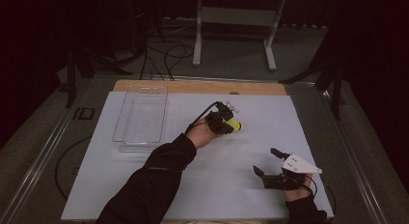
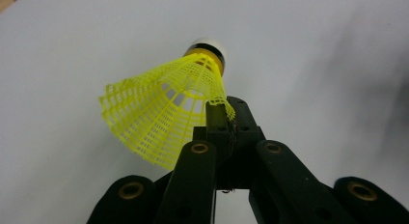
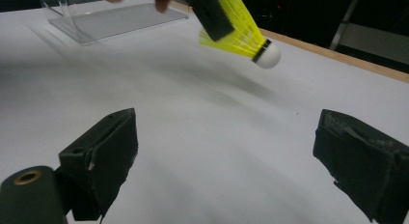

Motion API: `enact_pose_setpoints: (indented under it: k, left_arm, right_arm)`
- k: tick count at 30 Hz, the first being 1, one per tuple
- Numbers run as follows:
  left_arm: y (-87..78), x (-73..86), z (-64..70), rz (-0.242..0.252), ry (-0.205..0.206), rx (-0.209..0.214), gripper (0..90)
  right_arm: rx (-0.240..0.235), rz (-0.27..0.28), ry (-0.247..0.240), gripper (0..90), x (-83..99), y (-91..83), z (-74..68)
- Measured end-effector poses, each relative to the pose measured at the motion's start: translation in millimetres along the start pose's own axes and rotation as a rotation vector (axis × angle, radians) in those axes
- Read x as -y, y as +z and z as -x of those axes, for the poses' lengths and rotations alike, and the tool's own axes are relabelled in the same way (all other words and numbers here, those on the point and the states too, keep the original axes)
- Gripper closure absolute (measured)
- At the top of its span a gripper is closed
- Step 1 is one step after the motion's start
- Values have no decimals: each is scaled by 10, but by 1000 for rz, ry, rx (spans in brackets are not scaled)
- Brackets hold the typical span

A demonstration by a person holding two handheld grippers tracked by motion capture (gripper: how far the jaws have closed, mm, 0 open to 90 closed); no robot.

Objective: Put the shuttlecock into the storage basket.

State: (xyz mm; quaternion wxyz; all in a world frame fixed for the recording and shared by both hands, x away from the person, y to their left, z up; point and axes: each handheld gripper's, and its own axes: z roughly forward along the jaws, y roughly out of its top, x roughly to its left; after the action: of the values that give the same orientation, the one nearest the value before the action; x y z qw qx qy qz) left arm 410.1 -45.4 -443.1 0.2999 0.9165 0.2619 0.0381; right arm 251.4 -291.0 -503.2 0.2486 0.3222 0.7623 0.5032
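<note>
A yellow shuttlecock with a white cork tip hangs above the white table sheet, its mesh skirt pinched by my left gripper, which is shut on it. From above, the left gripper is near the table's middle, with the shuttlecock pointing right. The right gripper view catches the shuttlecock in the air ahead. My right gripper stands open near the front right of the table, nothing between its jaws; its pads are wide apart.
A clear plastic tray sits at the left of the white sheet, also seen as the tray beyond the shuttlecock. A wooden table edge runs along the back. Cables and a stand lie on the floor behind.
</note>
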Motion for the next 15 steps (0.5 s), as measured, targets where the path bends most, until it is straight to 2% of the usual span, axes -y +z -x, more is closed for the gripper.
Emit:
enact_pose_setpoints:
  k: [10, 11, 15]
  left_arm:
    - [-261, 112, -19, -63, 10, -11, 900]
    - [-276, 133, -20, -87, 17, -7, 900]
    - [-304, 184, -13, -131, 36, -5, 900]
  right_arm:
    - [0, -7, 0, 86, 0, 13, -11]
    - [1, -5, -1, 86, 1, 16, -10]
    - [0, -9, 4, 86, 1, 21, -16]
